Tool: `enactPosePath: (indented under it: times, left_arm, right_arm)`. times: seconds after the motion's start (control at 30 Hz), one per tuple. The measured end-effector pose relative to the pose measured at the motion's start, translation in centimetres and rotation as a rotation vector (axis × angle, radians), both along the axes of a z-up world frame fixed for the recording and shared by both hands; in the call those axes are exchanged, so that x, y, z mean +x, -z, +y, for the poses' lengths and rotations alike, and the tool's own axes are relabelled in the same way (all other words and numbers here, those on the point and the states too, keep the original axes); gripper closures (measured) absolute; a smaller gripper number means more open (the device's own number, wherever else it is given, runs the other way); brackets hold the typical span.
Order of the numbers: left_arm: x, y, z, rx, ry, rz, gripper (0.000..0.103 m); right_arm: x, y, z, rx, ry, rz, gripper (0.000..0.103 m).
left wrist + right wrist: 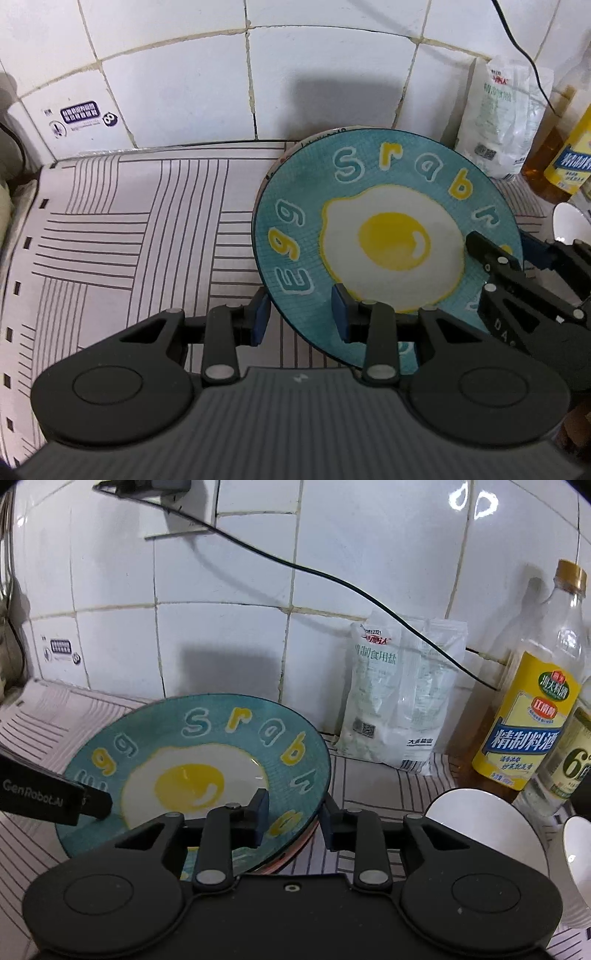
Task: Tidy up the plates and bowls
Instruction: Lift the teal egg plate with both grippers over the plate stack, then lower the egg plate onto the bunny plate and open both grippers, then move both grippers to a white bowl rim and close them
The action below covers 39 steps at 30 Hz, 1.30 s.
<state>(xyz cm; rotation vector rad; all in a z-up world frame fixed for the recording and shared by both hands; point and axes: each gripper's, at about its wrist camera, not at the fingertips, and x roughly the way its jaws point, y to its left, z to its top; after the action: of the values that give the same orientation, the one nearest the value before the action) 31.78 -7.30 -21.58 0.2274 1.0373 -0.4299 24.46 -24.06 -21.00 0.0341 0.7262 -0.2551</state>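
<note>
A teal plate (388,236) printed with a fried egg and letters lies tilted over other plates, whose reddish rims (295,849) show under its near edge. My left gripper (301,317) straddles its near-left rim, one pad on the inner face and one under the edge, shut on it. In the right wrist view its finger (96,805) rests on the plate (192,782). My right gripper (293,818) straddles the plate's right rim with a gap at the pads, open; it also shows in the left wrist view as the right gripper (513,254).
A striped mat (129,229) covers the counter before a white tiled wall. A salt bag (399,701), a yellow-labelled bottle (532,716) and a second bottle (569,768) stand at the right. White bowls (480,823) sit near right. A black cable (295,565) hangs across the wall.
</note>
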Motion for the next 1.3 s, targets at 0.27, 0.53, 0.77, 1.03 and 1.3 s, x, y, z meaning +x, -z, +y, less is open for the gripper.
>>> enactPosePath:
  times: [0.27, 0.53, 0.77, 1.03, 1.3]
  left_arm:
    - [-0.5, -0.2, -1.3, 0.075, 0.010, -0.041, 0.070]
    - [-2.8, -2.0, -1.0, 0.086, -0.022, -0.064, 0.070]
    - [-6.7, -4.8, -1.7, 0.119, -0.028, -0.063, 0.044]
    - [-11.1, -8.0, -3.5, 0.150, 0.011, -0.050, 0.022]
    - [-16.7, -11.0, -7.2, 0.137, 0.122, -0.104, 0.012]
  right_arm:
    - [0.8, 0.6, 0.9, -0.105, -0.008, 0.047, 0.067]
    - [-2.3, -0.4, -0.9, 0.093, -0.021, -0.023, 0.067]
    - [-6.7, -3.0, -2.8, 0.271, -0.069, -0.072, 0.065]
    - [-12.9, -7.3, -5.0, 0.278, -0.142, -0.094, 0.047]
    - [-18.7, -9.8, -7.7, 0.227, -0.133, -0.078, 0.036]
